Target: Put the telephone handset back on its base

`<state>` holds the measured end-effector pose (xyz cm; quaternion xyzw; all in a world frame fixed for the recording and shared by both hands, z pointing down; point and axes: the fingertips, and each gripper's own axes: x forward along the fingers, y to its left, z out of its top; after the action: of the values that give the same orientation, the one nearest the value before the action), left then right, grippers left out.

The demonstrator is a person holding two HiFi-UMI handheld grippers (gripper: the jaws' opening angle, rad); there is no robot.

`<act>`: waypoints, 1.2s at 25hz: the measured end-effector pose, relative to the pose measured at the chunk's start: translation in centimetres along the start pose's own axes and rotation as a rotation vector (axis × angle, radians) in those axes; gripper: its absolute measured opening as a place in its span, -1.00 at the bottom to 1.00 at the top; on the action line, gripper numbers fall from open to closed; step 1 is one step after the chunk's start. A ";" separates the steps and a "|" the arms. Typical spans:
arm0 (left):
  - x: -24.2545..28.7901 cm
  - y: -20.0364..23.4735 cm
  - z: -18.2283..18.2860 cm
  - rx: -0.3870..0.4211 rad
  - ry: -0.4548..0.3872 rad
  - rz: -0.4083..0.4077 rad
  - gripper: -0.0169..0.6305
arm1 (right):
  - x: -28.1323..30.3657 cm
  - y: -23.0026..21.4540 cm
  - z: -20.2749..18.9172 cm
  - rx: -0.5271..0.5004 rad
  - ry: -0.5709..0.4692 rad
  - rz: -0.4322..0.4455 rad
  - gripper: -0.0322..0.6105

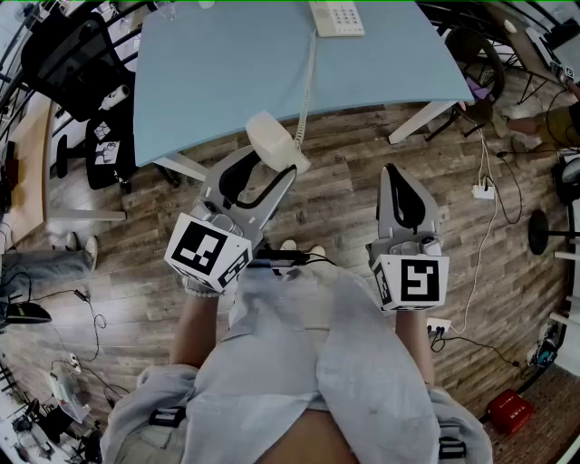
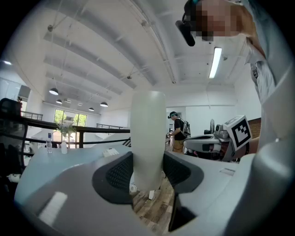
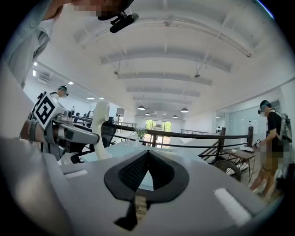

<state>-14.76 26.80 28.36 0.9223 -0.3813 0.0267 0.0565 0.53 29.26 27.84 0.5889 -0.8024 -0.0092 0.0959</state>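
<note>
The white telephone handset (image 1: 276, 140) hangs over the wooden floor just in front of the light blue table (image 1: 217, 72). My left gripper (image 1: 272, 172) is shut on it. In the left gripper view the handset (image 2: 147, 138) stands upright, pressed between the two dark pads (image 2: 120, 174). A coiled cord (image 1: 306, 86) runs across the table from the handset to the white telephone base (image 1: 336, 16) at the far edge. My right gripper (image 1: 395, 172) is level with the left one, shut and empty. Its tips meet in the right gripper view (image 3: 148, 154), where the held handset (image 3: 99, 131) shows at left.
A black office chair (image 1: 72, 54) stands left of the table. A power strip (image 1: 483, 190) with cables lies on the floor at right, and a red box (image 1: 510, 412) at the lower right. Other people stand far off (image 2: 176, 131) (image 3: 272, 138).
</note>
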 end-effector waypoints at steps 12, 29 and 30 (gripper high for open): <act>0.4 -0.5 0.1 0.004 0.001 0.011 -0.31 | -0.2 -0.5 -0.2 -0.003 0.007 0.012 -0.88; 2.5 -4.6 0.4 -0.009 -0.016 0.078 -0.31 | -2.6 -4.3 -1.4 -0.004 -0.015 0.048 -0.88; 2.6 -5.0 0.3 -0.010 -0.017 0.082 -0.31 | -2.8 -4.4 -1.5 -0.007 -0.015 0.055 -0.88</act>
<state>-9.38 28.45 27.86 0.9059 -0.4193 0.0194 0.0568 5.78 30.74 28.34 0.5664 -0.8188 -0.0141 0.0922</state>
